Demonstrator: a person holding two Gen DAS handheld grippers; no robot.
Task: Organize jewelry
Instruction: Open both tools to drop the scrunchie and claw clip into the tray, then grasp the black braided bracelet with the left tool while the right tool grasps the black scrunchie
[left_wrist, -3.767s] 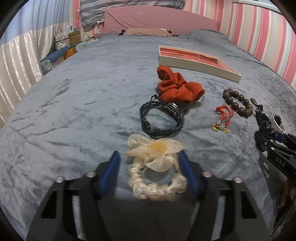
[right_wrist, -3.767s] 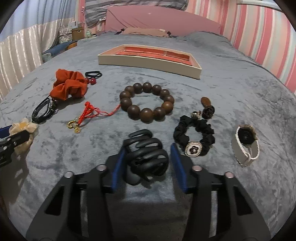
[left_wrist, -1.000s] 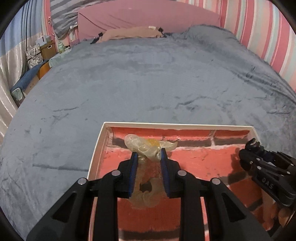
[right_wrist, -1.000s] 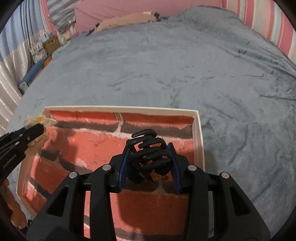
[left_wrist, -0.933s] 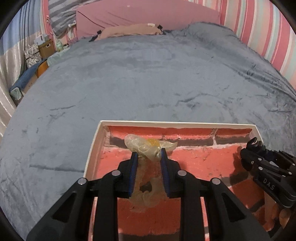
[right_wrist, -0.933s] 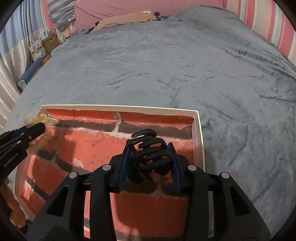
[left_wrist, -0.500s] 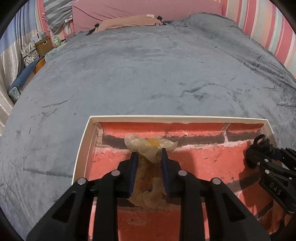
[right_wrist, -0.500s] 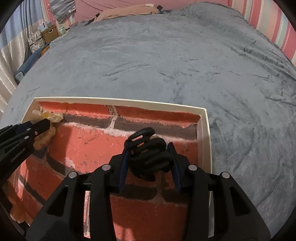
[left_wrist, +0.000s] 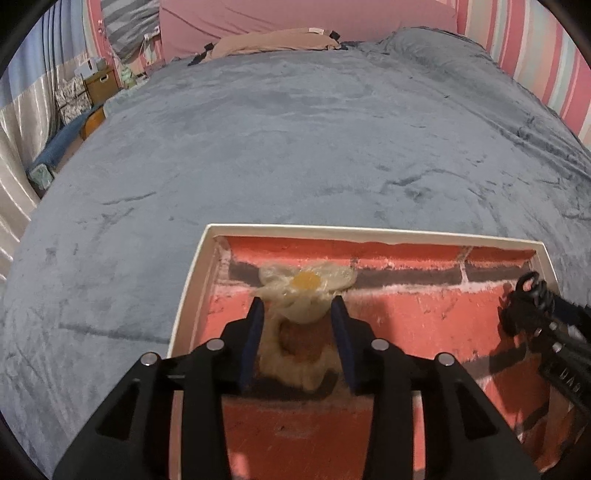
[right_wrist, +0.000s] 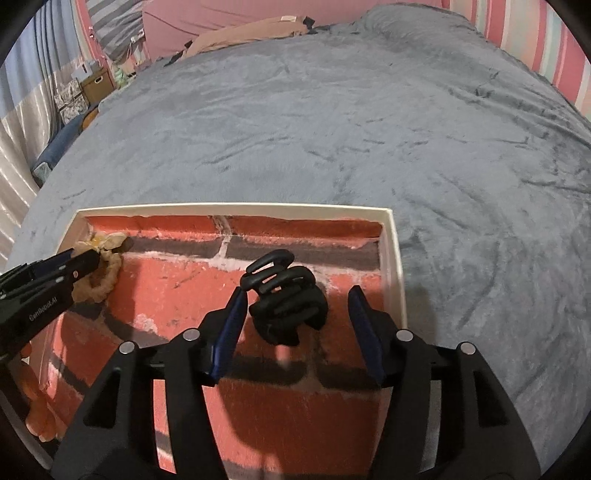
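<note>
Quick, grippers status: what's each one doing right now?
Left gripper: open, cream flower scrunchie between its fingers, lying in the tray.
Right gripper: open, black claw clip released in the tray.

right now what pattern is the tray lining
Red brick print with pale mortar lines on the tray, clearest in the right wrist view.

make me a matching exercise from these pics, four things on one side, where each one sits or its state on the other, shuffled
Things:
1. cream flower scrunchie
2. black claw clip
3. tray
4. right gripper

Places or states:
A. open, fingers apart on either side of the clip
B. lying on the grey blanket
C. in the tray's left far corner
D. near the tray's right wall

Pairs: 1-C, 2-D, 3-B, 4-A
</note>
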